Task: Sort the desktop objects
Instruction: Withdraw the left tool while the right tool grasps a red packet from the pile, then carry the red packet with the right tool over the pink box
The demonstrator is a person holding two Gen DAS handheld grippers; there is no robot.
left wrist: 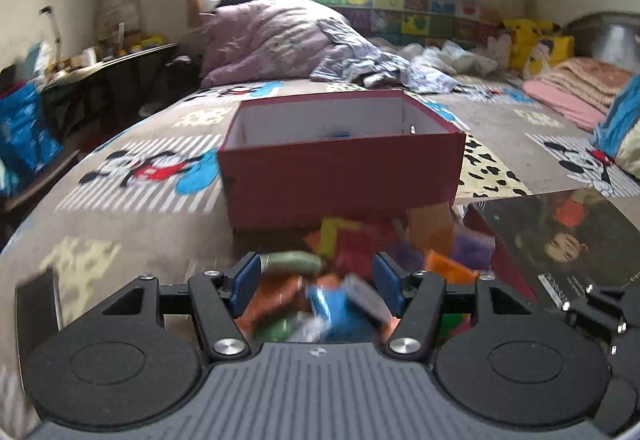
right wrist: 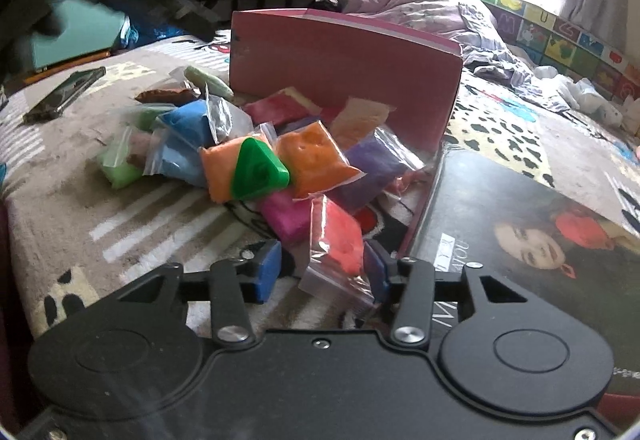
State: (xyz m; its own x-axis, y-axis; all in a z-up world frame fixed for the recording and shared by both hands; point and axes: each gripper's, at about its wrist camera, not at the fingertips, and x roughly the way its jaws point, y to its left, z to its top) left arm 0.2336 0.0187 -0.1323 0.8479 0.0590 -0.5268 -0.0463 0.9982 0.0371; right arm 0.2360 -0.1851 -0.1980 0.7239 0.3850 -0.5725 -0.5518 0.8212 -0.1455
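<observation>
A pile of small plastic bags of coloured clay (right wrist: 280,156) lies on the bed in front of a red cardboard box (left wrist: 340,168), with a green triangular mould (right wrist: 260,172) on top. The box (right wrist: 344,72) is open and shows something blue inside in the left wrist view. My left gripper (left wrist: 316,280) is open just above the blurred pile, over a blue bag (left wrist: 332,304) and a green bag (left wrist: 292,264). My right gripper (right wrist: 324,268) is open with a red-orange clay bag (right wrist: 340,236) lying between its blue pads, not clamped.
A glossy magazine (right wrist: 532,240) lies right of the pile. A phone (right wrist: 64,94) lies at the left on the cartoon-print blanket (left wrist: 132,176). A pink quilt (left wrist: 272,36) and clothes lie behind the box. A cluttered desk (left wrist: 104,64) stands at the far left.
</observation>
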